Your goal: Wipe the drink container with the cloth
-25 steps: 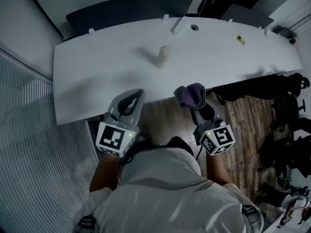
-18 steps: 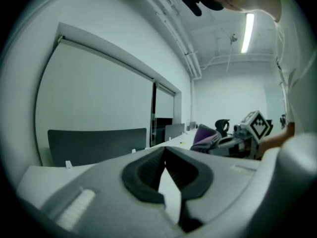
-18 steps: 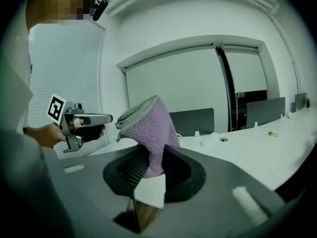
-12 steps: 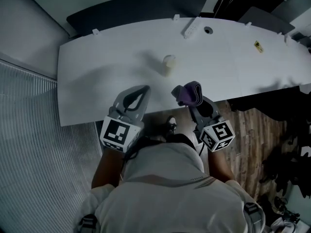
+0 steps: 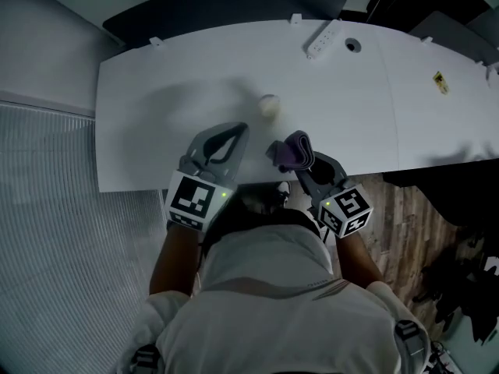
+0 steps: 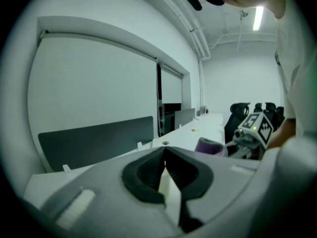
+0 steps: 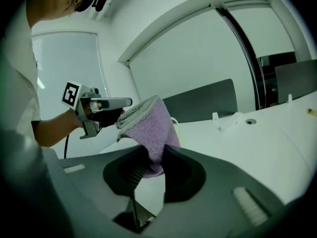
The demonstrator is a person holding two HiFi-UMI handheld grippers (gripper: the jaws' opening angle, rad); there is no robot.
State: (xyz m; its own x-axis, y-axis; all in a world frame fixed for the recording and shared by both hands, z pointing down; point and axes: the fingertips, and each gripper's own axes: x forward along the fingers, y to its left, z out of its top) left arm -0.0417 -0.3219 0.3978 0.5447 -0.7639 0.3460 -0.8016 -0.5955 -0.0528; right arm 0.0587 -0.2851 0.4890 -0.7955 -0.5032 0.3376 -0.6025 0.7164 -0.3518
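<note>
Here, a long white worktop (image 5: pixel 156 107) in an office room, with two hand-held tools at its near edge.
A dark partition panel (image 5: pixel 234 2) runs along the worktop's far side, wooden floor (image 5: pixel 421 209) shows at the right, and a white power strip (image 5: pixel 323 39) lies near the far edge. The left tool (image 5: pixel 238 128) is closed with nothing gripped, its tips over the near part of the worktop. The right tool (image 5: pixel 300 162), just beside it, is clamped on a folded purple cloth (image 5: pixel 295 151) that stands up out of its jaws. The small pale drink container (image 5: pixel 269 104) stands upright on the worktop beyond both tools, touching neither, and roughly between the lines along which they point.
</note>
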